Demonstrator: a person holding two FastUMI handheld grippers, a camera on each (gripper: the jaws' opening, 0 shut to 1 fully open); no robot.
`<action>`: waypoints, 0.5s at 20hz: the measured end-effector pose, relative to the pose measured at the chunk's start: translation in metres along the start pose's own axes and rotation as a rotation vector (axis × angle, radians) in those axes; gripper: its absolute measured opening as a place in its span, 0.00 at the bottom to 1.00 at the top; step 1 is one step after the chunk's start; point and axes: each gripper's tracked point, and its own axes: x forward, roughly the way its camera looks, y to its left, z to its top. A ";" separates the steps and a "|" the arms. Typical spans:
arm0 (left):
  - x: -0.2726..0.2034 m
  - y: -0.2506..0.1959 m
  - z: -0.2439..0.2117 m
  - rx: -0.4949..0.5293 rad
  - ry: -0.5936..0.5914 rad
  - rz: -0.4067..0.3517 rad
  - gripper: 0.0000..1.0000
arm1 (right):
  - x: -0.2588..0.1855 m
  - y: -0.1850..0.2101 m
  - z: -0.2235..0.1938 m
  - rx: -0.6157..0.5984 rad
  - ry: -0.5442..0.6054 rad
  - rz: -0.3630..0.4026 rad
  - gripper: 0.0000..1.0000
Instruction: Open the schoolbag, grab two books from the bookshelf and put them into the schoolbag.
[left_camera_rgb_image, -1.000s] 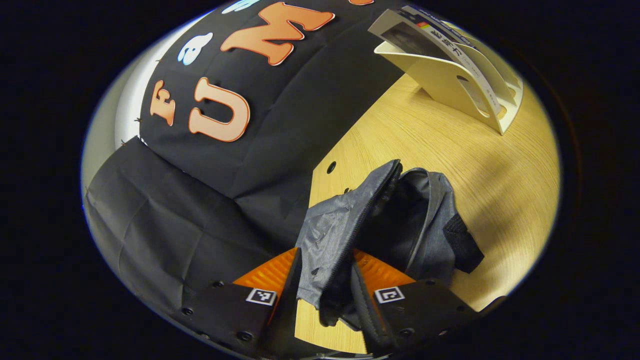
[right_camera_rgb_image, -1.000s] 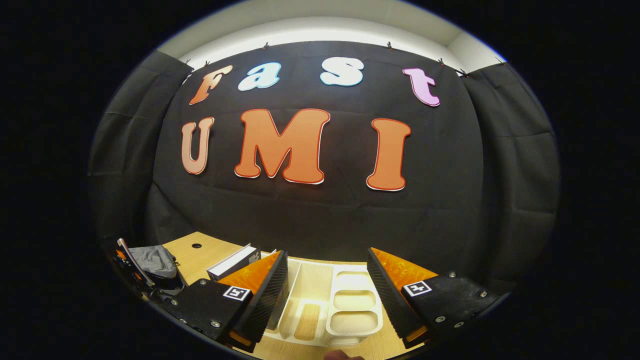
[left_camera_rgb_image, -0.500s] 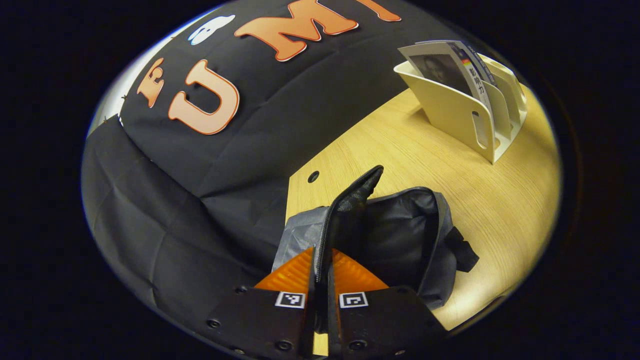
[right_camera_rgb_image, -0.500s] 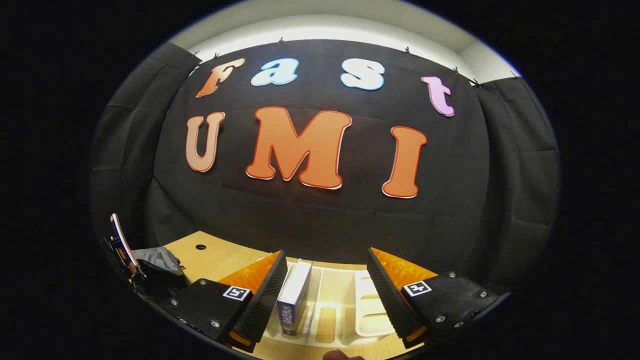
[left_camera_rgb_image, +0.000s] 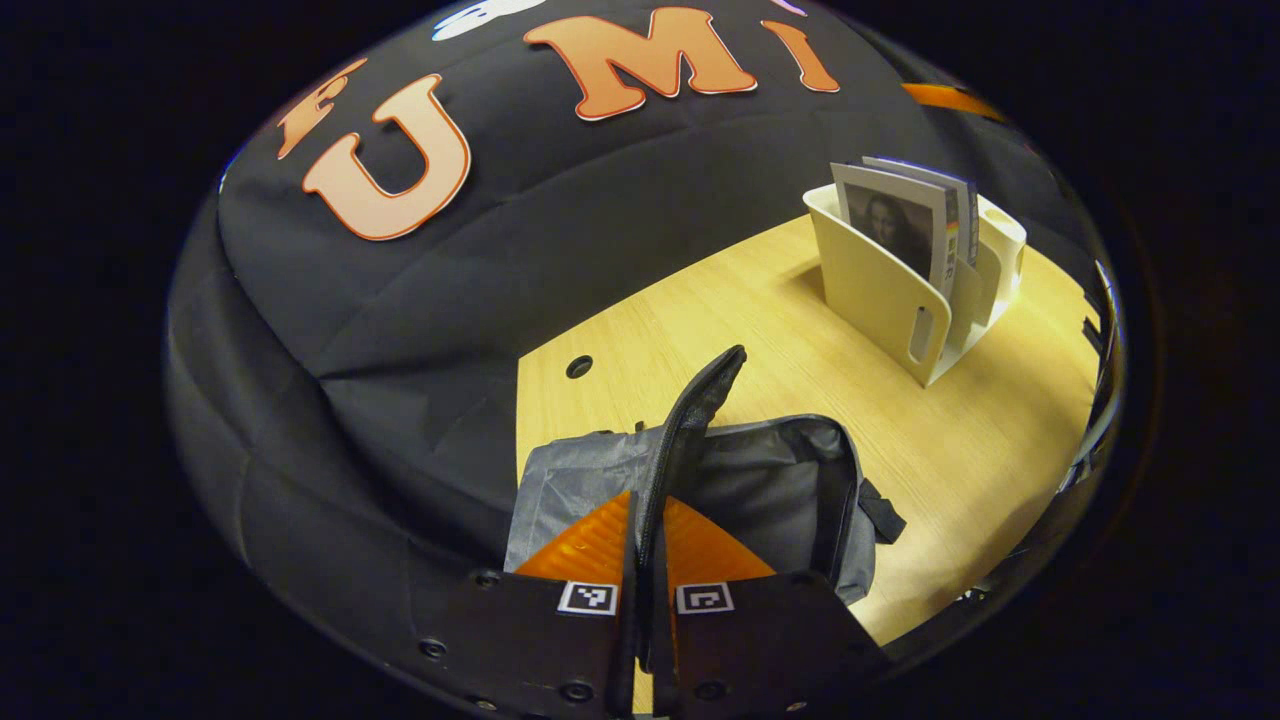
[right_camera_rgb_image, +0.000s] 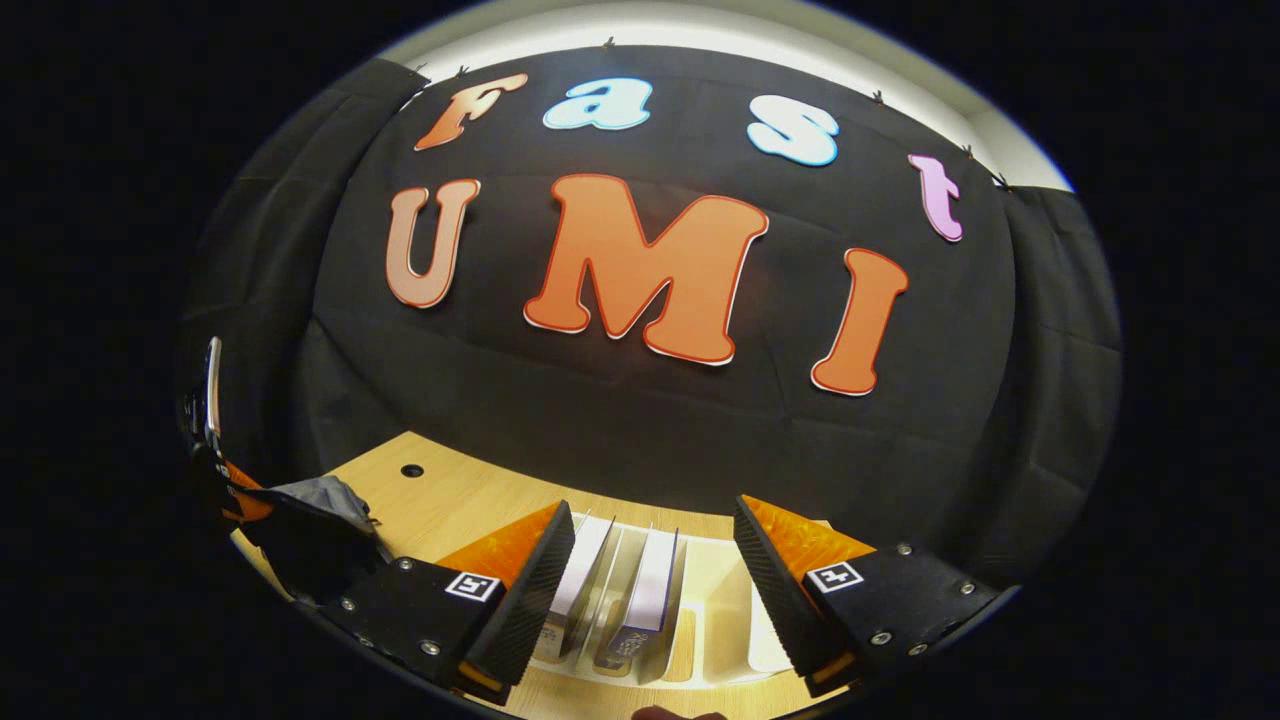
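Grey schoolbag (left_camera_rgb_image: 760, 490) lies on the bench (left_camera_rgb_image: 960, 450), its flap (left_camera_rgb_image: 690, 420) pinched upright by your left gripper (left_camera_rgb_image: 646, 560). Your right gripper (right_camera_rgb_image: 650, 580), fingers spread, apparently straddles two books (right_camera_rgb_image: 645, 600) in the bookshelf (left_camera_rgb_image: 900, 290); next, close on one.

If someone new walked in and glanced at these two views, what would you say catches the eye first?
Probably the grey schoolbag on the wooden table, its flap pinched upright by the shut left gripper. Next comes the cream bookshelf farther back on the table, with books standing in it. In the right gripper view, the open right gripper hovers just over two of those books.
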 end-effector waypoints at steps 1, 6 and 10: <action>-0.002 0.005 0.003 -0.002 0.001 -0.026 0.07 | 0.002 0.005 0.000 -0.001 0.034 0.004 0.95; -0.012 0.023 0.015 -0.008 0.039 -0.170 0.07 | 0.011 0.026 -0.020 0.117 0.261 0.061 0.95; -0.017 0.033 0.019 -0.020 0.082 -0.237 0.06 | 0.018 0.034 -0.031 0.085 0.390 0.083 0.96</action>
